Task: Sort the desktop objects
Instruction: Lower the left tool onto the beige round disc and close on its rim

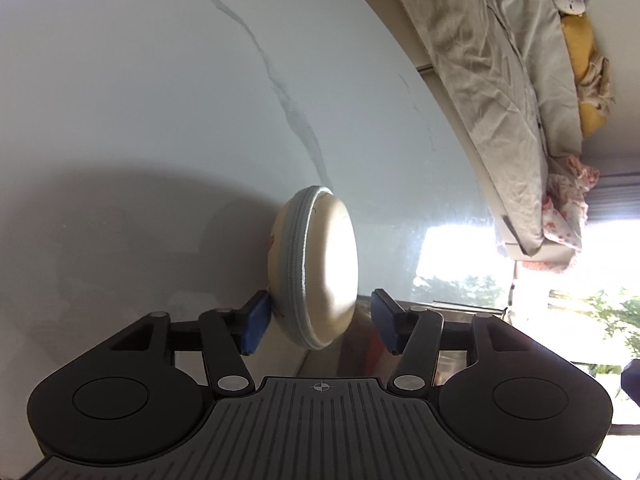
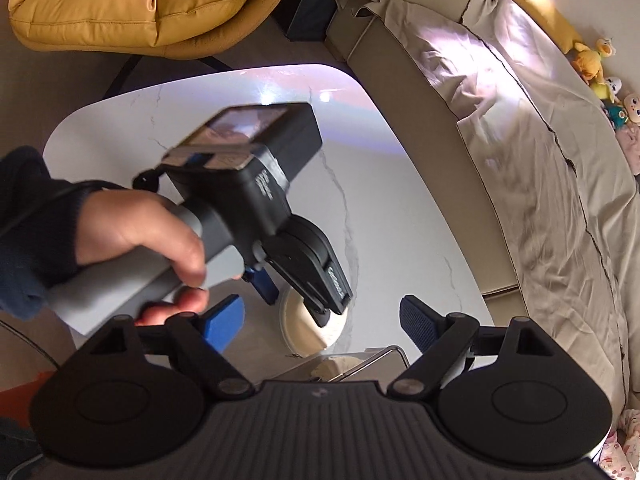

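A round cream pouch [image 1: 320, 264] with a grey zip rim sits between the fingers of my left gripper [image 1: 320, 320] on the white marble table [image 1: 160, 120]. The left blue pad [image 1: 256, 320] is at the pouch's side, while the right pad [image 1: 384, 320] stands clear of it, so the jaws are open. In the right wrist view a hand [image 2: 152, 232] holds that left gripper [image 2: 296, 300] pointed down over the pouch [image 2: 300, 328]. My right gripper [image 2: 320, 320] hovers just above it, open and holding nothing.
A shiny metal tray [image 2: 376, 356] lies at the table's near edge beside the pouch. A bed with beige sheets [image 2: 540, 160] and plush toys [image 2: 592, 56] runs along the table's right side. A yellow cushioned chair [image 2: 140, 0] stands beyond the far end.
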